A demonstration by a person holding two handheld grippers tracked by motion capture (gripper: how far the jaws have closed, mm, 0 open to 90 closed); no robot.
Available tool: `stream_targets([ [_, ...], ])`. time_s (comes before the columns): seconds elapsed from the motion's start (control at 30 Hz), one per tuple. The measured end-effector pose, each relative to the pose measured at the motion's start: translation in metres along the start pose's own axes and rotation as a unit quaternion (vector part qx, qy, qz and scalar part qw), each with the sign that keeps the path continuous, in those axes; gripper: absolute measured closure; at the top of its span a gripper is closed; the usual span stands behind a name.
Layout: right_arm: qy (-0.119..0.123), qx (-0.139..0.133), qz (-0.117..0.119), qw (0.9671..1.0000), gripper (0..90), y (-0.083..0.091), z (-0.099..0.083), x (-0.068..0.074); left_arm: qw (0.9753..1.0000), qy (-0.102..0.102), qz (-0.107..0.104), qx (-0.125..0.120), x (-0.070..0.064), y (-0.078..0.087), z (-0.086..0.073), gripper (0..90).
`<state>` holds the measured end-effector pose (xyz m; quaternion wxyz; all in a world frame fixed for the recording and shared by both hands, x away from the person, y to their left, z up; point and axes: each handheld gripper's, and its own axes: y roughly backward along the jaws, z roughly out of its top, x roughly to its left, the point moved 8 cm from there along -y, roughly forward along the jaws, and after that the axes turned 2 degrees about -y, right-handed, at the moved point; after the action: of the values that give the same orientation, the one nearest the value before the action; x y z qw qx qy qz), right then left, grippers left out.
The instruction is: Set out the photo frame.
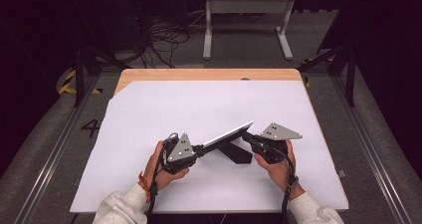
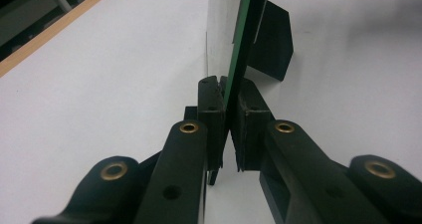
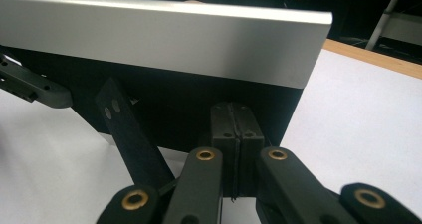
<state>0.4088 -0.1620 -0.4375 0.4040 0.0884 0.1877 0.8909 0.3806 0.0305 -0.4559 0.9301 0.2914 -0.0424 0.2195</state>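
A flat photo frame (image 1: 226, 134) with a silver rim and black back is held tilted above the white sheet (image 1: 149, 114). Its black prop leg (image 1: 238, 153) reaches down to the sheet. My left gripper (image 1: 199, 148) is shut on the frame's near-left end. In the left gripper view the pads (image 2: 211, 114) clamp the thin edge of the frame (image 2: 239, 45), with the leg (image 2: 271, 40) beyond. My right gripper (image 1: 247, 136) is at the frame's right end. In the right gripper view that gripper (image 3: 232, 129) is shut, pads together, just behind the frame's black back (image 3: 164, 109) and beside the leg (image 3: 129, 129).
The white sheet covers a wooden table (image 1: 209, 74) whose far edge shows. On the floor behind it are a white metal stand (image 1: 246, 7) and loose cables (image 1: 164, 35). Metal rails run along both sides of the table.
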Motion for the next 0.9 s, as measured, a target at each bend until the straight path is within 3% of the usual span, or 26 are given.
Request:
stream_targets([
  [0.33,-0.004,-0.004,0.000,1.0000,90.0,0.000,0.003,-0.001,1.0000,-0.001,0.001,0.001,-0.003,0.000,0.001,83.8],
  [0.9,-0.014,-0.003,0.012,0.9998,90.0,-0.015,0.010,-0.003,1.0000,0.001,0.000,0.003,-0.012,0.001,0.003,80.1],
])
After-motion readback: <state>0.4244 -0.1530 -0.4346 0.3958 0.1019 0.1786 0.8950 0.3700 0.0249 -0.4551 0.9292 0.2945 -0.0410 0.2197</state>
